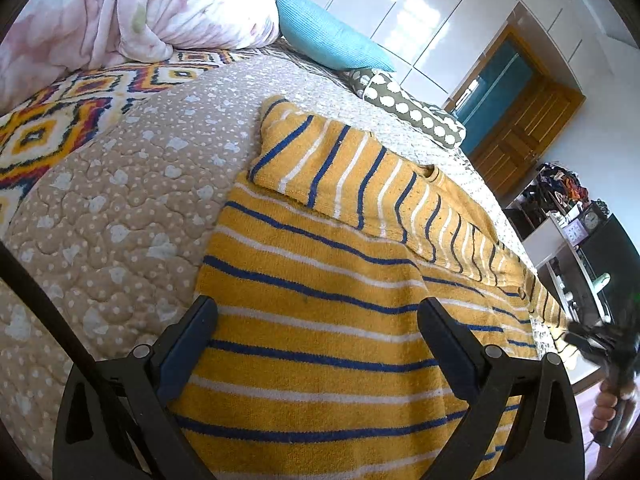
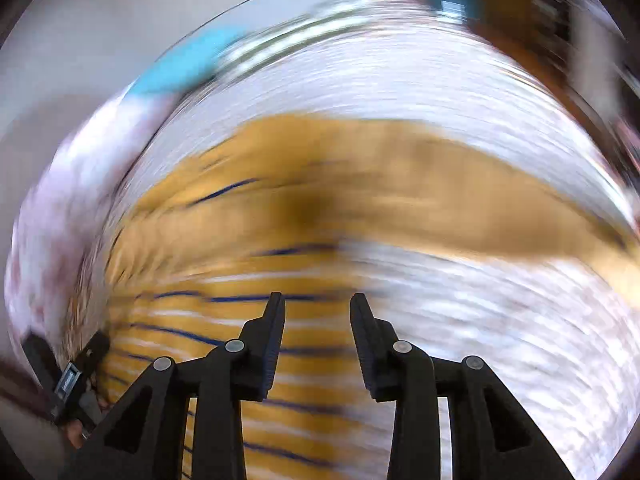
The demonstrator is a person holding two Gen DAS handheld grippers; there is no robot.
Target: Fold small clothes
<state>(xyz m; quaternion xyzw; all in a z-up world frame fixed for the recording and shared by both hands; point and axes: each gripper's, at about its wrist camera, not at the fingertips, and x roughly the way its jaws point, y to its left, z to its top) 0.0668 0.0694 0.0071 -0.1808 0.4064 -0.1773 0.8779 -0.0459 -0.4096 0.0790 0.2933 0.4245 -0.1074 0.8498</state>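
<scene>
Left wrist view, left to right: a pink floral duvet is bunching at the head of the bed beside a bright zigzag-patterned blanket, while a tan quilted bedspread is covering the mattress. A turquoise pillow and a grey spotted pillow are lying along the far edge. The yellow striped sweater, banded in blue and white, is lying flat on the bedspread with one sleeve folded across its upper part. The left gripper is hovering low over the sweater's body, its fingers standing wide apart and gripping nothing. Farther right, a wooden door and a cluttered shelf are showing, and at the frame's right edge a hand is holding the blurred right gripper near the sweater's far sleeve.

Right wrist view, heavily motion-blurred: the left gripper is appearing at the lower left edge, the sweater is smearing across the centre over the pale bedspread, and the right gripper is pointing at the garment's edge. Its fingers are standing narrowly parted with a clear gap between them, and no cloth is caught there.
</scene>
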